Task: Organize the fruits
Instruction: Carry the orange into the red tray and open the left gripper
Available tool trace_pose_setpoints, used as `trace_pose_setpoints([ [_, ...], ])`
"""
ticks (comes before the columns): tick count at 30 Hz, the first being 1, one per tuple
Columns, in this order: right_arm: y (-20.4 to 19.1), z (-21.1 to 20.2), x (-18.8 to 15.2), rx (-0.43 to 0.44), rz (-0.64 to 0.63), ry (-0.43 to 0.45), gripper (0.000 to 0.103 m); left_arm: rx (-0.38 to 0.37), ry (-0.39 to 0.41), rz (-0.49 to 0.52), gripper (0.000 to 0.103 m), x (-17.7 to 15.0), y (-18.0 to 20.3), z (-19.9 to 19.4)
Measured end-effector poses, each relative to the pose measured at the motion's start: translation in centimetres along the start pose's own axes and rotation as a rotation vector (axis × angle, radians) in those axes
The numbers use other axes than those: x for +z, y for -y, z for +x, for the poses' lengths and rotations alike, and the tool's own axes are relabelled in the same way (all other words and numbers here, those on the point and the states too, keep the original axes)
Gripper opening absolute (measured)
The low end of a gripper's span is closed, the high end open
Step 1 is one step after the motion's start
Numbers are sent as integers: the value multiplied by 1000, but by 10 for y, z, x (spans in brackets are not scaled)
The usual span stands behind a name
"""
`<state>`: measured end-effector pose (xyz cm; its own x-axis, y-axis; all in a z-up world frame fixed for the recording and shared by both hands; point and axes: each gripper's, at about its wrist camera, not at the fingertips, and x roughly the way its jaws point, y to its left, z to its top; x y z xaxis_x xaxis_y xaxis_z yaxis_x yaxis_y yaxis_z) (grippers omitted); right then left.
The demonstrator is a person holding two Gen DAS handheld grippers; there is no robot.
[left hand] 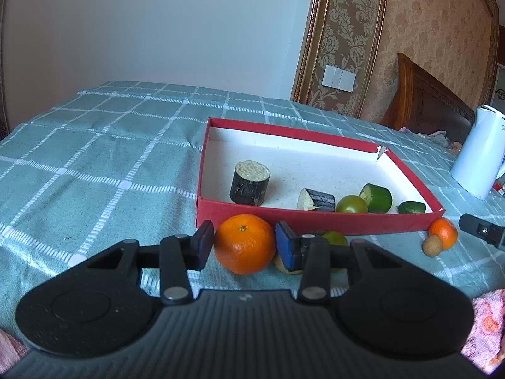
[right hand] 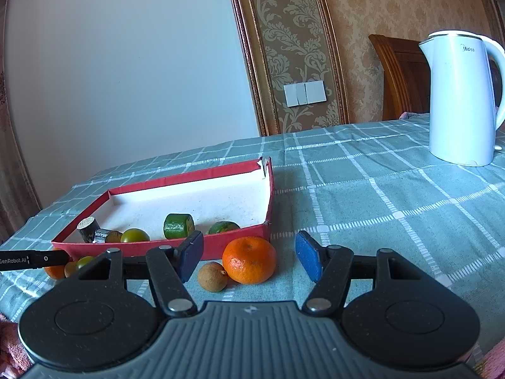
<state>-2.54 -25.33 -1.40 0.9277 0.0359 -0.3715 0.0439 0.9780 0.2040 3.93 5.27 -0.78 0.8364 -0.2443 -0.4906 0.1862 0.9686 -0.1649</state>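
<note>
In the left wrist view my left gripper [left hand: 244, 244] is shut on a large orange [left hand: 244, 243] that rests on the tablecloth in front of the red box [left hand: 315, 218]; both pads touch its sides. A green fruit [left hand: 334, 238] and a yellowish one [left hand: 284, 265] lie half hidden behind the right finger. The box holds two dark cane pieces [left hand: 251, 188], a green fruit [left hand: 351, 204] and green cut pieces [left hand: 377, 198]. In the right wrist view my right gripper [right hand: 249, 257] stands open around a smaller orange [right hand: 249, 260], pads apart from it. A brown longan [right hand: 212, 276] lies beside that orange.
A white kettle [right hand: 457, 101] stands on the checked green tablecloth [right hand: 378, 195] at the right. The left gripper's finger [right hand: 34, 259] shows at the left edge of the right wrist view. Pink cloth [left hand: 486, 325] lies at the near edge. A wooden chair back [left hand: 426, 94] stands behind the table.
</note>
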Motion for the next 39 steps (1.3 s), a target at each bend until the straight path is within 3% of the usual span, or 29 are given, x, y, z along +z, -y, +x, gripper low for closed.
trace_pose_setpoints([
  [8,0,2,0,1,4,-6,64,-6,78,79,39,34,23,-1],
  [14,1,2,0,3,16,-11,64,-15,63,158,40,48,49,28],
  [16,2,2,0,6,19,-12,64,11,70,181,52,48,54,31],
  [17,3,2,0,8,23,-12,64,33,95,190,69,47,56,28],
  [18,3,2,0,9,28,-9,64,41,118,194,76,45,56,23],
  [23,7,2,0,16,53,-8,64,56,166,202,78,31,44,-5],
  [28,7,1,0,17,55,-6,64,92,161,147,90,11,19,-21],
  [37,5,1,1,9,36,2,64,178,65,86,91,-7,-3,-7],
  [39,3,-1,0,9,23,7,64,182,61,70,97,-7,-5,-6],
])
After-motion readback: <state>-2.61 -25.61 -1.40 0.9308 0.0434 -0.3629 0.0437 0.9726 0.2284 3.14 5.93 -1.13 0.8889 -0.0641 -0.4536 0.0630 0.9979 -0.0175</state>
